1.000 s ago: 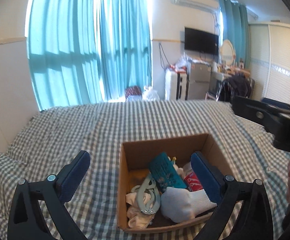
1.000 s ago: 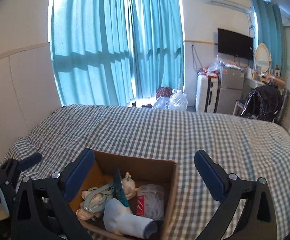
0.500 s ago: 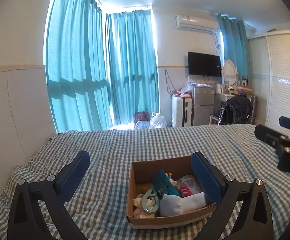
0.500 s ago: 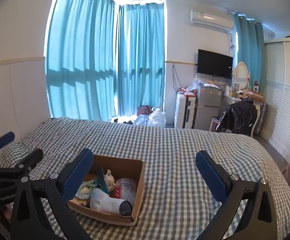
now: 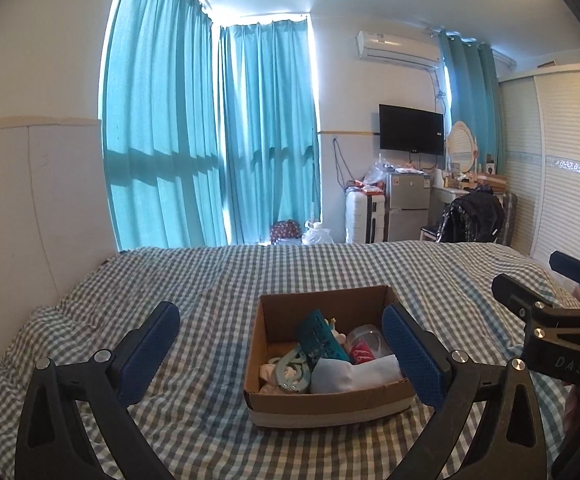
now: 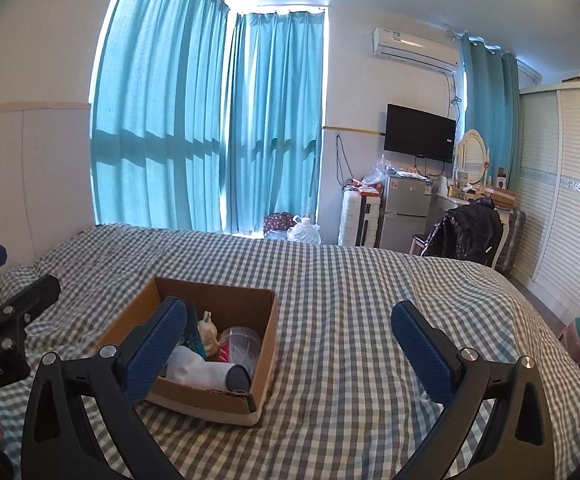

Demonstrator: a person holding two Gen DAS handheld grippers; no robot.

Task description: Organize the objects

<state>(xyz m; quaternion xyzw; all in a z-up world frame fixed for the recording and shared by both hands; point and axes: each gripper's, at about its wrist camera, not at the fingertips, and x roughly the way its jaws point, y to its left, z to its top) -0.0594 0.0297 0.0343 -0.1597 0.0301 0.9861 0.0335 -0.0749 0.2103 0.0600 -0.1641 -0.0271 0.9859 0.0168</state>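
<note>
A cardboard box (image 5: pixel 330 402) sits on the checked bed (image 5: pixel 209 280). It holds a white sock (image 5: pixel 354 374), a teal comb-like item (image 5: pixel 322 336), a pale green clip (image 5: pixel 292 372), a clear cup with red (image 5: pixel 364 346) and a small cream figure. My left gripper (image 5: pixel 281 350) is open and empty, raised before the box. My right gripper (image 6: pixel 296 350) is open and empty, to the box's right; the box (image 6: pixel 213 398) lies at its left finger (image 6: pixel 153 350). The right gripper also shows at the left wrist view's right edge (image 5: pixel 546 300).
The bed's checked cover spreads wide around the box. Teal curtains (image 5: pixel 209 140) hang behind the bed. A television (image 5: pixel 410 130), a fridge (image 5: pixel 408 204), a chair with a black jacket (image 5: pixel 472 216) and a white wardrobe (image 5: pixel 562 168) stand at the far right.
Both grippers have pulled back and lifted away from the box, so it looks smaller and farther. Both stay open and empty. The box has not moved.
</note>
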